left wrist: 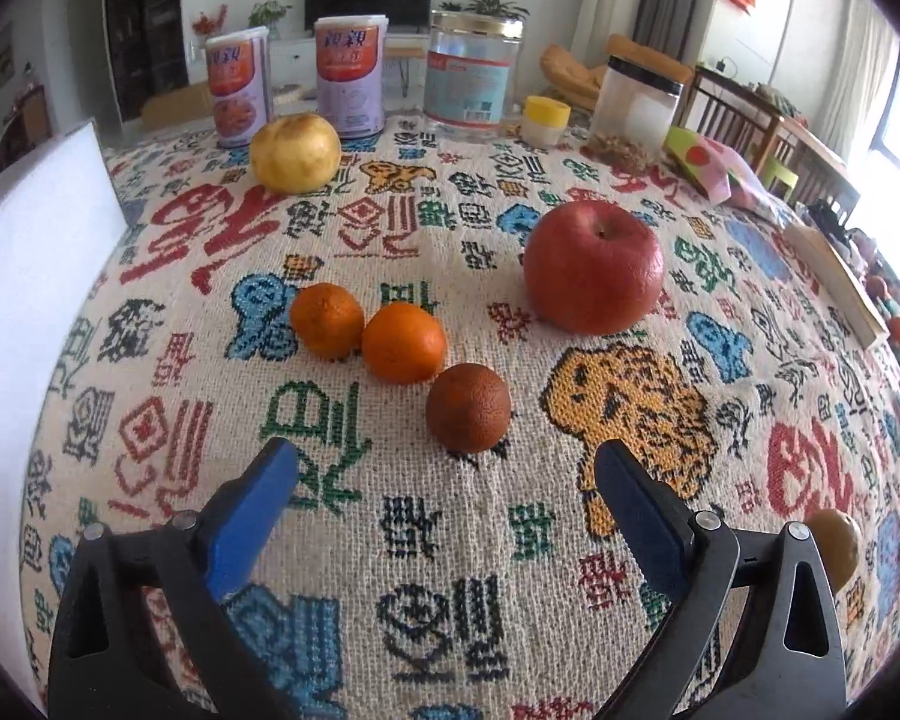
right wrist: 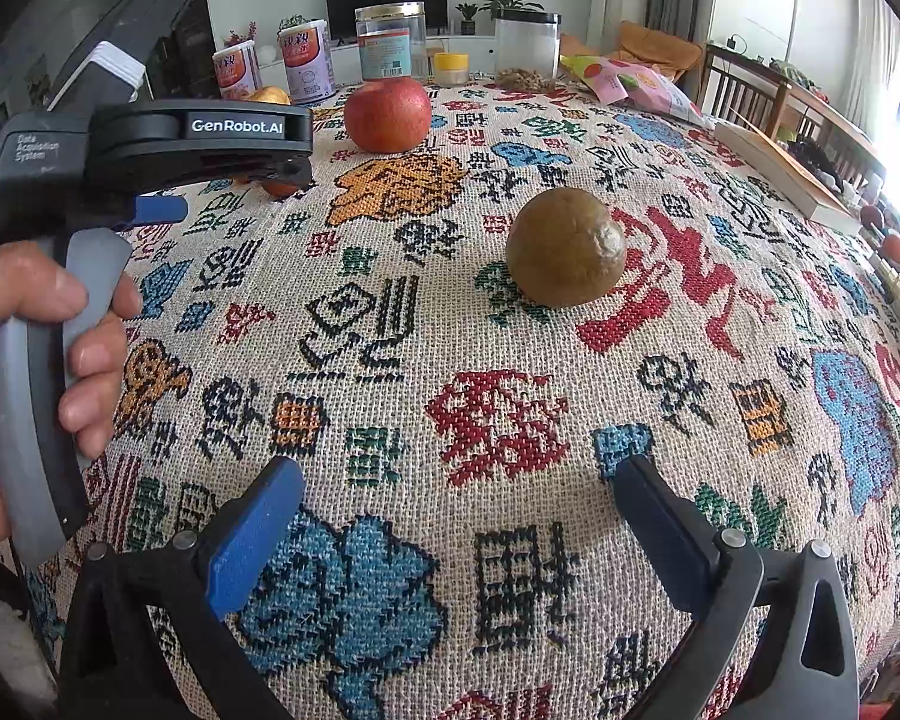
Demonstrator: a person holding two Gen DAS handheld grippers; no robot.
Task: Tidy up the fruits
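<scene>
Left gripper: jaws wide, empty, just short of dark orange | Right gripper: jaws wide, empty; brown fruit beyond, apple farther back

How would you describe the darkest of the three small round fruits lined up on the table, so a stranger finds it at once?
Start at the big red apple on the patterned tablecloth. To its left, three small round fruits run in a diagonal row. The dark one ends that row, nearest the left gripper, brownish-red and dull where its two neighbours are bright orange.
</scene>
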